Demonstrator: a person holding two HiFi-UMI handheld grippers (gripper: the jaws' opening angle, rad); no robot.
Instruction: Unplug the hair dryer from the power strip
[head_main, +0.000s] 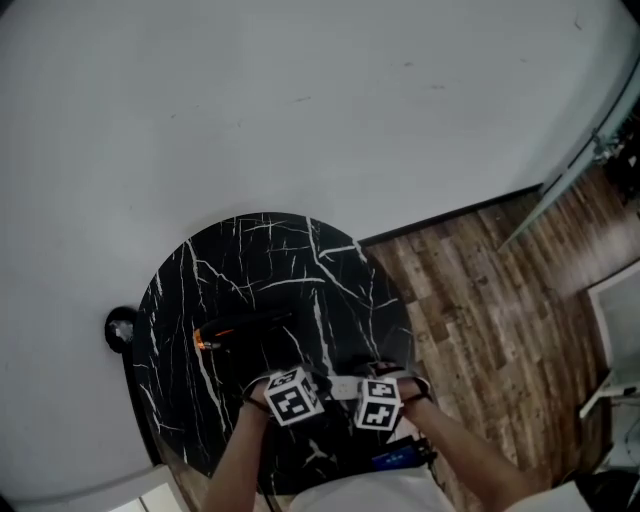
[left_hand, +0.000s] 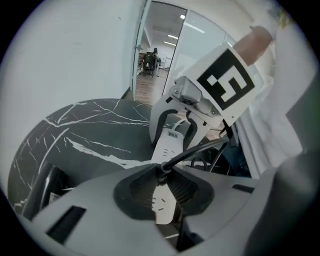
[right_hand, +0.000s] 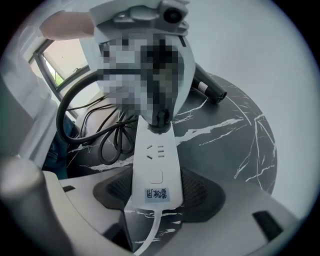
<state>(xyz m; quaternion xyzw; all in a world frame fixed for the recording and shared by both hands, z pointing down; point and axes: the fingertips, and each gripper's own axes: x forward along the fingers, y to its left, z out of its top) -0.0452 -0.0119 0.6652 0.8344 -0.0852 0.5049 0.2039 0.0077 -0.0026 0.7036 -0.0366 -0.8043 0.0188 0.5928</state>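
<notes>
At the near edge of the table (head_main: 200, 300) the power strip (right_hand: 155, 155) lies lengthwise between my tools, with my right gripper (right_hand: 155, 192) pinching its cord end and my left gripper (left_hand: 161, 192) clamped on the hair dryer's plug (left_hand: 161, 170) at the opposite end, so I judge the pull goes straight off the strip's face.

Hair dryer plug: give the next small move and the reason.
Probably pull the left gripper straight away from the power strip: its jaws grip the plug, which looks still seated, while the right gripper clamps the strip's other end.
</notes>
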